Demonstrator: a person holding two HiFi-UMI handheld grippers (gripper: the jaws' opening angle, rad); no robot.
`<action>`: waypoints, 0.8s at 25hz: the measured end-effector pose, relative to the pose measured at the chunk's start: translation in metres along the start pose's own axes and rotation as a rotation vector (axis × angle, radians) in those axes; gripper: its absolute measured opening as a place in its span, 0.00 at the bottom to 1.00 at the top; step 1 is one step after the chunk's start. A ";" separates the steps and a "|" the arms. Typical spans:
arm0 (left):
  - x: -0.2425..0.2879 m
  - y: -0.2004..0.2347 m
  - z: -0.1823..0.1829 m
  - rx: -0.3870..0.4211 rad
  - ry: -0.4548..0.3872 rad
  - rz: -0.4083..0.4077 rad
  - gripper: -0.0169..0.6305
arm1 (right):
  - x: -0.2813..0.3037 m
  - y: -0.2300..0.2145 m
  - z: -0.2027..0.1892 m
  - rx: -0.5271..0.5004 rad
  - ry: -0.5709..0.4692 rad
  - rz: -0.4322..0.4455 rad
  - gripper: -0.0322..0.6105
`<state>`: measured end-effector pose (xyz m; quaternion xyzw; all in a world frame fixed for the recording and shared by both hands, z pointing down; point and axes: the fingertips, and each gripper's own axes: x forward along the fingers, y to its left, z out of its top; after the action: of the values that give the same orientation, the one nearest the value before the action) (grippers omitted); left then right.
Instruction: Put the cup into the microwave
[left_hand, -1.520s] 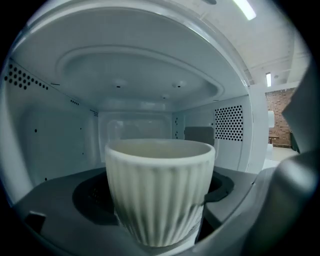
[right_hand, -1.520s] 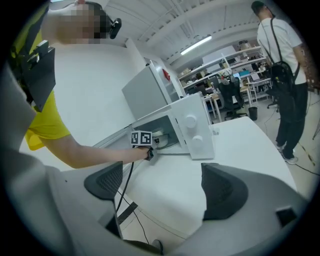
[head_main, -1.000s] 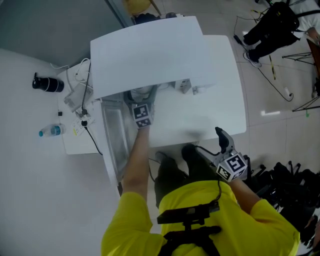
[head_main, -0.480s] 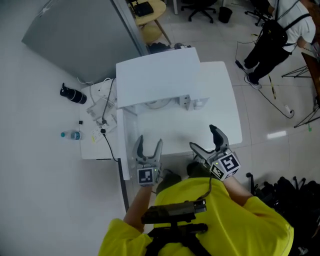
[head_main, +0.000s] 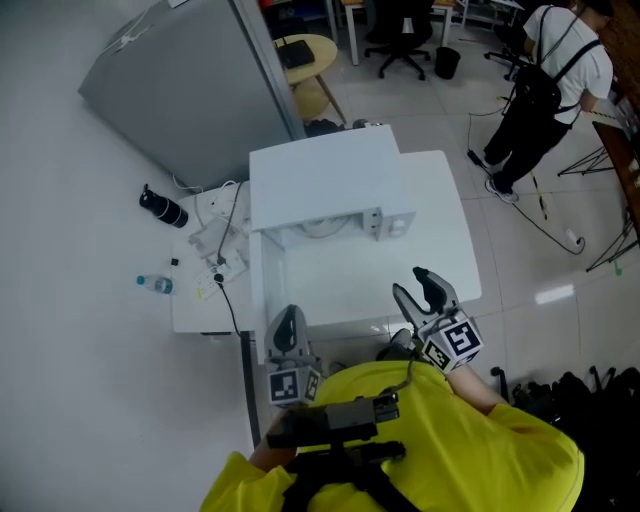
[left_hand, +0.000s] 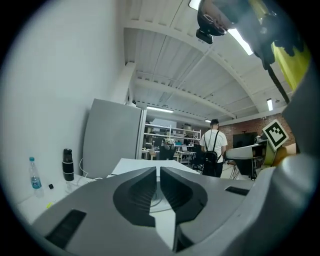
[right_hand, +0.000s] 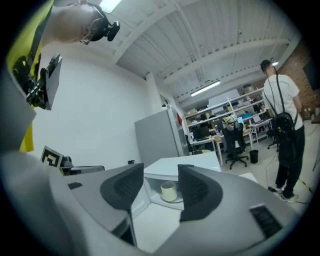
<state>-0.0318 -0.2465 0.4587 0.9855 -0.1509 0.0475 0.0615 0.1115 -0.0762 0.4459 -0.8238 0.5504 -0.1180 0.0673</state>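
Observation:
A cream cup (right_hand: 169, 191) stands upright on the turntable inside the white microwave (head_main: 322, 180), whose door (head_main: 259, 292) hangs open to the left. Both grippers are held up close to my body, well back from the microwave. My left gripper (head_main: 290, 320) is shut with nothing between its fingers; its jaws meet in the left gripper view (left_hand: 159, 175). My right gripper (head_main: 419, 286) is half open and its jaws are closing on nothing. The cup shows far off through its gap (right_hand: 161, 175).
The microwave sits on a white table (head_main: 440, 240). Left of it a low shelf holds a black flask (head_main: 163, 209), a water bottle (head_main: 155, 285) and cables (head_main: 218, 245). A grey cabinet (head_main: 180, 80) stands behind. A person (head_main: 550, 70) stands at the far right.
My left gripper has come back out of the microwave towards my body, risen, and shut. My right gripper has risen and its jaws have narrowed. The cup stays inside the microwave.

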 end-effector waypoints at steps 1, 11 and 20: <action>0.000 0.001 0.001 -0.002 -0.004 -0.006 0.03 | -0.001 0.002 0.001 -0.010 -0.001 -0.005 0.37; -0.002 0.028 -0.004 -0.020 0.051 -0.037 0.03 | 0.005 0.024 -0.005 0.003 0.021 -0.025 0.06; 0.004 0.032 0.000 -0.025 0.057 -0.088 0.03 | 0.008 0.035 0.001 -0.024 0.000 -0.042 0.06</action>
<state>-0.0374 -0.2775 0.4628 0.9886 -0.1060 0.0710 0.0803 0.0837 -0.0969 0.4373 -0.8360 0.5342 -0.1127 0.0550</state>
